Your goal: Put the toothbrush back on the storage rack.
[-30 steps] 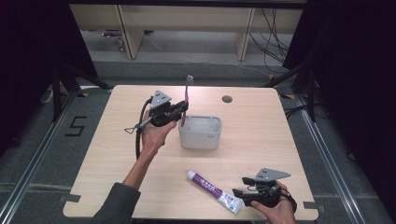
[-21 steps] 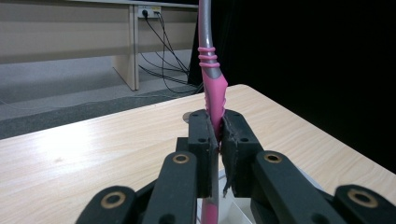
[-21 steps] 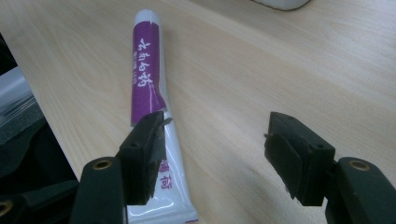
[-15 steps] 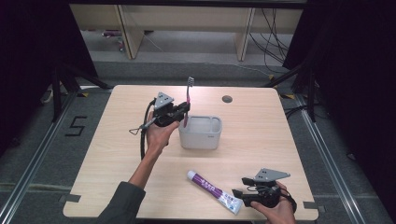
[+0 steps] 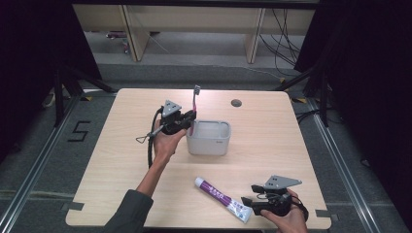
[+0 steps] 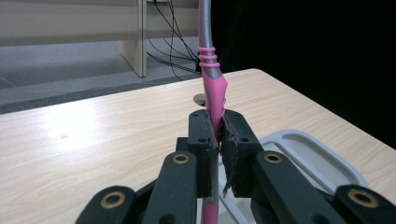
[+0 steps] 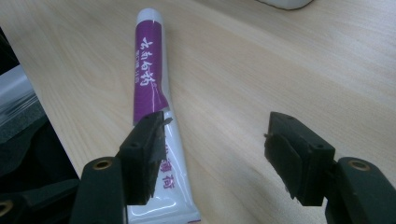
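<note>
At the bottom right of the high view, the right gripper (image 5: 247,201) is kept low on the table (image 5: 301,145) w/ its jaws apart, nothing between the pads. The tube (image 7: 152,100) lies along its left jaw in the right gripper view, cap end away. It should be left parked there so the tube isn't nudged.

Mid-frame, left of centre, the left gripper (image 5: 190,121) is clamped on the pink handle of the toothbrush (image 6: 211,77), held upright, head up. The bin (image 5: 210,138) sits just to the right of it; the handle's lower end looks to be at or just over the bin's left rim, but exact contact can't be told.

Probable step: brush to be lowered into the bin. To do it well:
- handle kept vertical, grip unchanged until the lower end is well inside
- gripper shifted a bit twd the bin's centre so the rim isn't clipped
- descent slow; jaws opened only once the brush is supported by the wall.
</note>
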`<state>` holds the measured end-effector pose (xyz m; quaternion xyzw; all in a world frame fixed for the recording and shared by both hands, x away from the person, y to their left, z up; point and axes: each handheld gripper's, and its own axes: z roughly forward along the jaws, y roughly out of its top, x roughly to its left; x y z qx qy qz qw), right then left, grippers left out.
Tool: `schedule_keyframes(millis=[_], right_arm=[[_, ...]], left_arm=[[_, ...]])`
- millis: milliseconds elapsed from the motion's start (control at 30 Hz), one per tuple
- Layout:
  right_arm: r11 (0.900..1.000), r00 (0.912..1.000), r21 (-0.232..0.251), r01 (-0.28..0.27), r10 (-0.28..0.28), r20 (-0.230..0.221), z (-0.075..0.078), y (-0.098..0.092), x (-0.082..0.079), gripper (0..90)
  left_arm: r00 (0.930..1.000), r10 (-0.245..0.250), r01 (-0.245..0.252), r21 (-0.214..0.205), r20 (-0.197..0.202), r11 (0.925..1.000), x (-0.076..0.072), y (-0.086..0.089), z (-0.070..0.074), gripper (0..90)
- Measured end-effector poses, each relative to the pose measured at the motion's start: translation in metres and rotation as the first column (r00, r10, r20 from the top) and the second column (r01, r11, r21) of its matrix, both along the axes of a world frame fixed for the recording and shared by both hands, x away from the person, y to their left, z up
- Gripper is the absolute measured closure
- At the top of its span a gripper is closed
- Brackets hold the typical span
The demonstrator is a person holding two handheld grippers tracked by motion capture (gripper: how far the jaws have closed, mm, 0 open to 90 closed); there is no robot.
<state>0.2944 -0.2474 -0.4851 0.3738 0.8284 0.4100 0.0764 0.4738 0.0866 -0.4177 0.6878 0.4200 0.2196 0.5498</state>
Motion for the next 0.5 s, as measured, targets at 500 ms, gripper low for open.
schedule_keyframes(millis=[500], right_arm=[[0.9998, 0.9998, -0.015, -0.012, 0.012, 0.013, 0.0, 0.0, 0.001, 38.7]], left_arm=[[0.9993, 0.033, -0.033, 0.023, -0.018, 0.9992, 0.002, 0.008, -0.015, 81.4]])
